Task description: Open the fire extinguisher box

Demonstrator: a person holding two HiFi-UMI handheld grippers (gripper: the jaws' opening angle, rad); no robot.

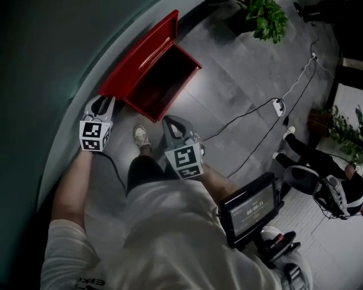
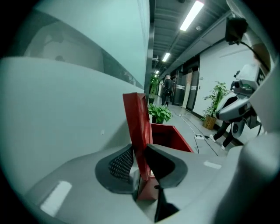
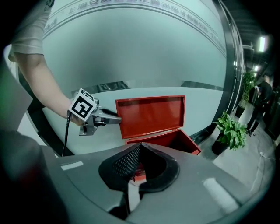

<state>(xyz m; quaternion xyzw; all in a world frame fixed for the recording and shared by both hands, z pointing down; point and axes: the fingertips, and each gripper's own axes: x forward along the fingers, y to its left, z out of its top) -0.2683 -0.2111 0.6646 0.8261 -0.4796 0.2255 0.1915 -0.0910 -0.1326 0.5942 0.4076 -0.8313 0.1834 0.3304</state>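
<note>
- Left gripper [image 2: 139, 148]: the jaws are clamped on the side edge of the raised flat red metal lid [image 2: 135, 118], with a pad on each face.
- Right gripper [image 3: 139, 146]: the jaws are pressed together with nothing between them. It hangs just short of the box's near corner.
- The open red metal fire extinguisher box [image 1: 161, 79] sits at the edge of the grey tiled floor [image 1: 227, 73], backed against the pale curved wall [image 1: 57, 56], its lid upright along that wall.
- A green potted plant [image 1: 264, 17] stands farther along the floor.
</note>
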